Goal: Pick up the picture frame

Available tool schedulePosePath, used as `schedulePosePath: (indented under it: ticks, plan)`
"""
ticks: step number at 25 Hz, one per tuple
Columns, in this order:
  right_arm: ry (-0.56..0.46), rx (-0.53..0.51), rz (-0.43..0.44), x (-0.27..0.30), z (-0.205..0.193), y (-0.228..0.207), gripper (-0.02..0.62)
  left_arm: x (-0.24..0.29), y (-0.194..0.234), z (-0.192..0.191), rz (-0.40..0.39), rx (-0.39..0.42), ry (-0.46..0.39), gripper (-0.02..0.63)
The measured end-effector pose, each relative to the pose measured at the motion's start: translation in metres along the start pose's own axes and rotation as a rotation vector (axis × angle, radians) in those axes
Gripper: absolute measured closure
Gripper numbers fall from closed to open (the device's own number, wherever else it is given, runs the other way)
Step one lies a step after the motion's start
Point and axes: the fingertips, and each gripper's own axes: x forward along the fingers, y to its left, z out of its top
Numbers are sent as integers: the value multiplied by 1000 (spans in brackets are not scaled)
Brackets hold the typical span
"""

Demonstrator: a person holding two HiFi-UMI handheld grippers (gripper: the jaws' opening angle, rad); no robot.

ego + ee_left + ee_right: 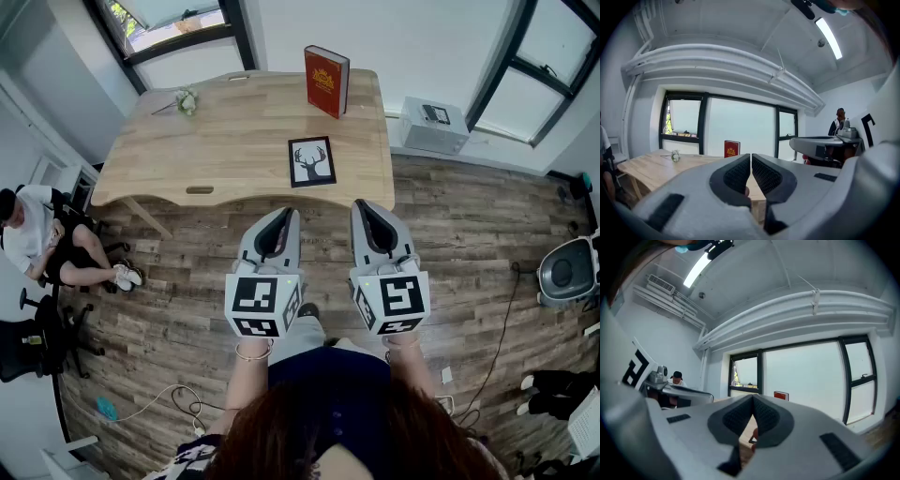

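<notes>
Head view shows left gripper (284, 212) and right gripper (367, 205) clenched empty, short of picture frame (312, 161).

Jaws together: left gripper (279, 216), right gripper (367, 206)

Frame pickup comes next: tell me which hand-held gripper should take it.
Left, slightly. The frame lies flat near the front edge of the table, almost straight ahead of the left hand-held gripper; the right hand-held gripper sits further aside. Both are shut.
</notes>
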Motion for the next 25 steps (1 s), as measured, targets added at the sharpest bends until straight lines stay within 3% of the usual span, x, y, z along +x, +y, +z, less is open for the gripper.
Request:
schedulePosePath:
  ticks: [25]
  plan:
    - [3, 11, -45, 91, -2, 5, 571, 69, 68, 5, -82, -18, 2, 571]
